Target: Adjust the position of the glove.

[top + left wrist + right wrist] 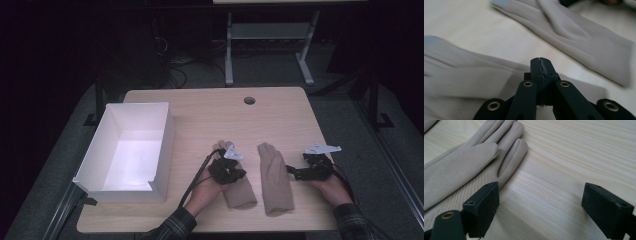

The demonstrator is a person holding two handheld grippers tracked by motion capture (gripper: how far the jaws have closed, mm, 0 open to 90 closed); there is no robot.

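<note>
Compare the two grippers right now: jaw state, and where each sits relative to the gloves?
Left gripper: jaws shut with nothing between them, above the left glove. Right gripper: jaws wide open, over bare table just beside the right glove, one jaw close to its fingers. Shared: both black two-jaw grippers, neither holds a glove; both gloves lie flat.

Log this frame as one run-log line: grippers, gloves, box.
left gripper: shut, empty, above left beige glove | right gripper: open, beside right beige glove | white box: empty, table's left
</note>
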